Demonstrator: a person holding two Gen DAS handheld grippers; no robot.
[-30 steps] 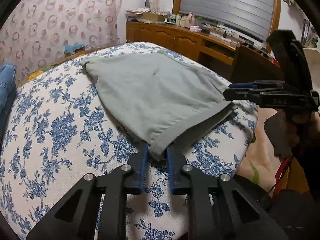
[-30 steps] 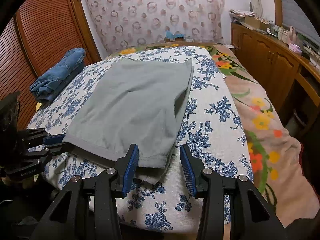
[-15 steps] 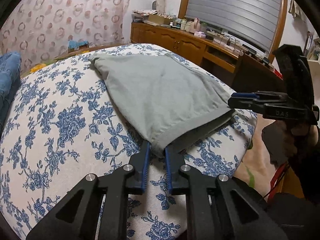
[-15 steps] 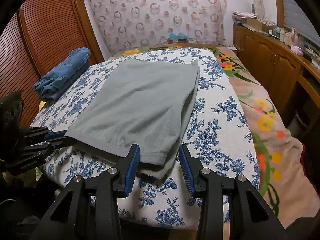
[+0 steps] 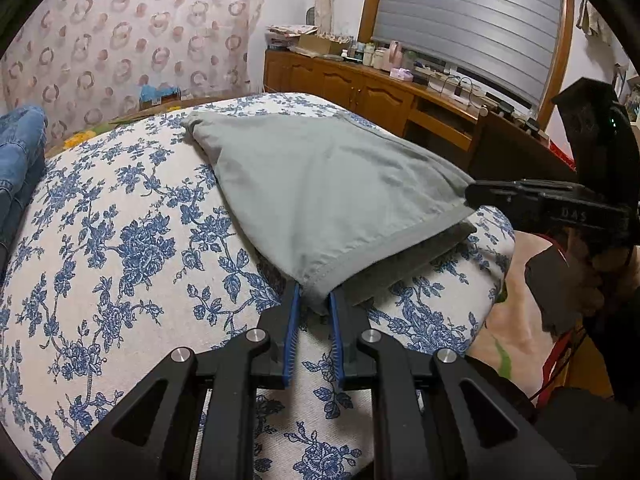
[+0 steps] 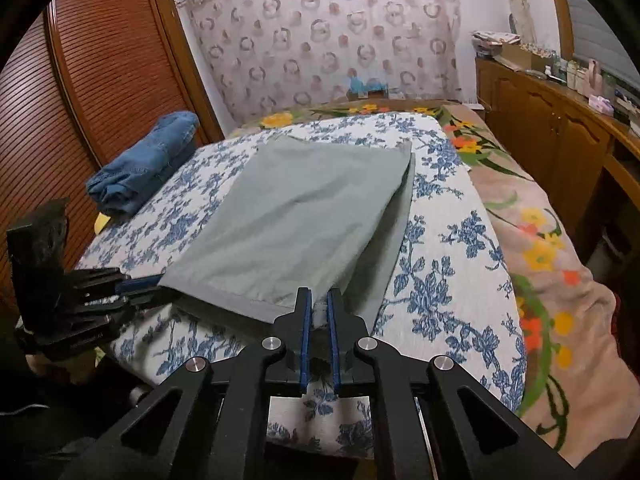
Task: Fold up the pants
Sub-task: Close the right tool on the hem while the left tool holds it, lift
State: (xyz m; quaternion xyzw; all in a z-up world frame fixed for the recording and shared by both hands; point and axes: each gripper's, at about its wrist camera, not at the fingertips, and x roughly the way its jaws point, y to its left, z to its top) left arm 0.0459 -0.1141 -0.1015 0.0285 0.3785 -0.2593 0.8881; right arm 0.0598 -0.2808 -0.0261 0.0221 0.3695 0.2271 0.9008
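Grey pants (image 5: 320, 184) lie folded flat on the blue-flowered bed cover (image 5: 120, 240), hem edge nearest me. My left gripper (image 5: 313, 292) is shut on the near left hem corner. In the right wrist view it shows at the left, its tips (image 6: 152, 282) at the same edge of the pants (image 6: 304, 208). My right gripper (image 6: 319, 298) is closing onto the near right hem corner, and its pads press the cloth. The left wrist view shows the right gripper (image 5: 472, 194) clamped at that corner, lifting it slightly.
Rolled blue jeans (image 6: 148, 160) lie at the bed's left side by a slatted wooden wardrobe (image 6: 100, 60). A peach floral blanket (image 6: 552, 260) covers the bed's right side. A wooden cabinet (image 6: 560, 128) with clutter runs along the right wall.
The right gripper's jaws went from wide apart around the hem corner to clamped on it. The left gripper has kept its hold, and the hem edge between the two is drawn tauter.
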